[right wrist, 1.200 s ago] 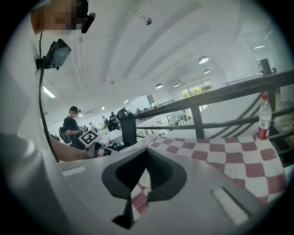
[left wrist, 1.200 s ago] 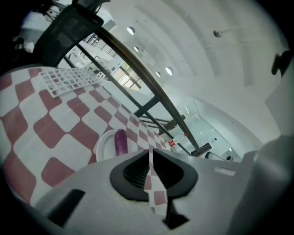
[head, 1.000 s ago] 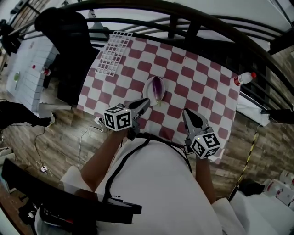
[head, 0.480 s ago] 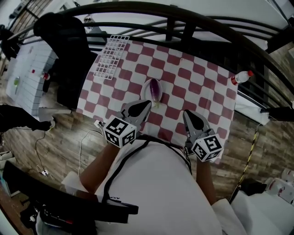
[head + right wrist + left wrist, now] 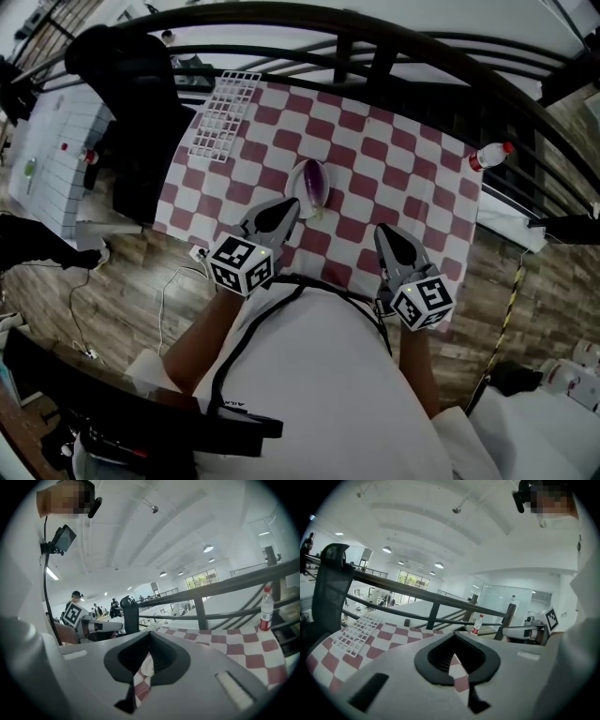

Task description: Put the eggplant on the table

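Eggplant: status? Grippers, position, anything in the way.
Left gripper shut, empty; right gripper shut, empty. Eggplant lies on a white plate on the checkered table, ungripped. Nothing between it and the left gripper.

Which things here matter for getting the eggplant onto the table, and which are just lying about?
Job: eggplant, white dish under it, checkered table, left gripper and right gripper, both shut and empty.
Lying about: white grid rack, plastic bottle, black chair.
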`<state>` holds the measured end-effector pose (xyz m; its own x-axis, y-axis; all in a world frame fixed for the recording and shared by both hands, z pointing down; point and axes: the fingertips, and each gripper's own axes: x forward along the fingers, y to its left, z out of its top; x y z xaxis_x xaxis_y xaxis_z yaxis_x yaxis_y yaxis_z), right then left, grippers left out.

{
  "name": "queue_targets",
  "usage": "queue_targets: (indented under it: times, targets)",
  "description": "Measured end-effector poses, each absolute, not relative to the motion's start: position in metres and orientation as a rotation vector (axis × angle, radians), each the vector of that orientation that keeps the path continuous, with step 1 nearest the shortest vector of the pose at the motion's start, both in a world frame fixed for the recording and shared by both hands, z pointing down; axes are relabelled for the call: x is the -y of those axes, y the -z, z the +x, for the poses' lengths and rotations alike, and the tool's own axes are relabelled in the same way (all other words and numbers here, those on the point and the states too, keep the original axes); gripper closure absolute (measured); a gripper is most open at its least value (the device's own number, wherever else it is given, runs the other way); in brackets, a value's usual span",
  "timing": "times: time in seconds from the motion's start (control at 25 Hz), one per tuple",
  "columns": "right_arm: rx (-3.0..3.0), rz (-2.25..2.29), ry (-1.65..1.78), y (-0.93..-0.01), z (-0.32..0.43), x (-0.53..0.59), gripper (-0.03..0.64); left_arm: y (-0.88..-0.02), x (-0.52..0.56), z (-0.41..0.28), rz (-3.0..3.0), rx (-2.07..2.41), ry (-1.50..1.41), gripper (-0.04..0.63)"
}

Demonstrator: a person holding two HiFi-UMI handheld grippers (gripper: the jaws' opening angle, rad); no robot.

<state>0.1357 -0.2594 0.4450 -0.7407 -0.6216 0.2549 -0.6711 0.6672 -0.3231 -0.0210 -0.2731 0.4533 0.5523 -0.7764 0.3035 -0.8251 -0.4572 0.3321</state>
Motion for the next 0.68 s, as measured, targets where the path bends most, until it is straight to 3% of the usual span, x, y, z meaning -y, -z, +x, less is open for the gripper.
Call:
queue_targets:
  times: [0.68]
  targets:
    - [2.724,1.103,-0.6,-0.449,0.119,0.267,0.611,-0.48,0.28,-0.028,2.332,1.148,-0.161,0.588]
